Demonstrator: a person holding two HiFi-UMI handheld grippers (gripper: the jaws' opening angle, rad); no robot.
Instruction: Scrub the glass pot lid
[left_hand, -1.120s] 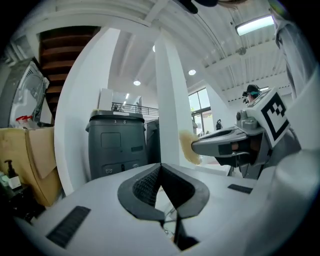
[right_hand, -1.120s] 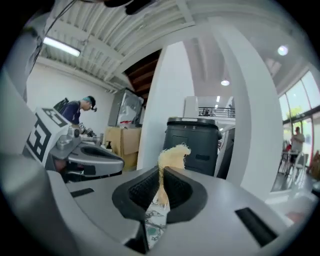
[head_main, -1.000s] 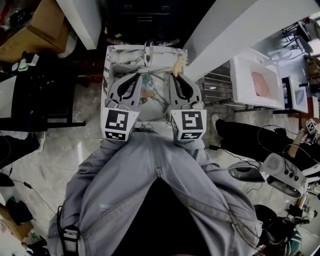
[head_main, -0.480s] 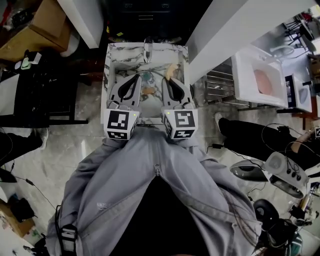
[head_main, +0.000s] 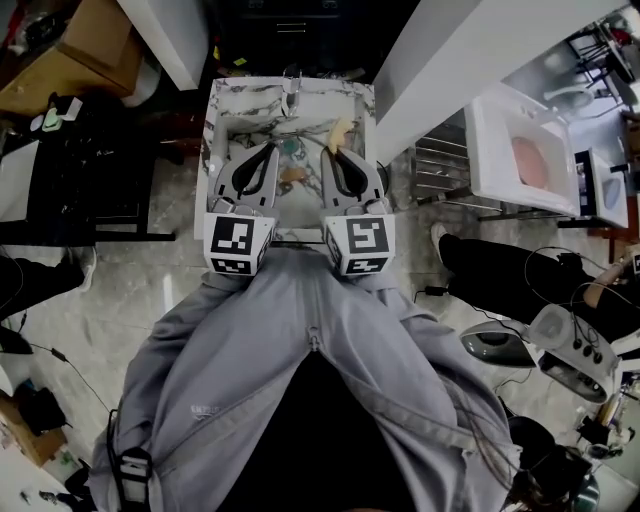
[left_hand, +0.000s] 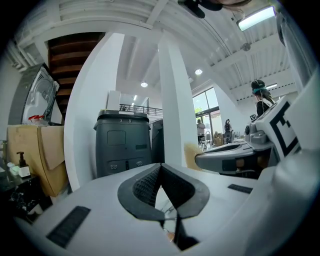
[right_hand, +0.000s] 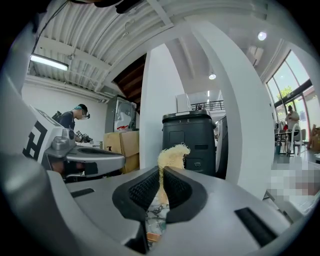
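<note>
2 grippers hover over marble sink (head_main: 214, 112). Left gripper (left_hand: 161, 168): jaws fully closed, tips meeting, nothing between. Right gripper (right_hand: 161, 175): jaws clamped on pale scrub pad (right_hand: 173, 154), tuft sticking out past tips. Glass lid (head_main: 298, 195) lies below, between both jaw pairs. Risk: lid unheld, so scrubbing pressure may skate it; narrow pinch may lose pad.

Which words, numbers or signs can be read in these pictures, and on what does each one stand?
"3 8": faint pale figures on top of the dark grey cabinet, in both gripper views.
Print on the grey trousers: too small to read.
Marker cubes: square patterns only, no letters.
</note>
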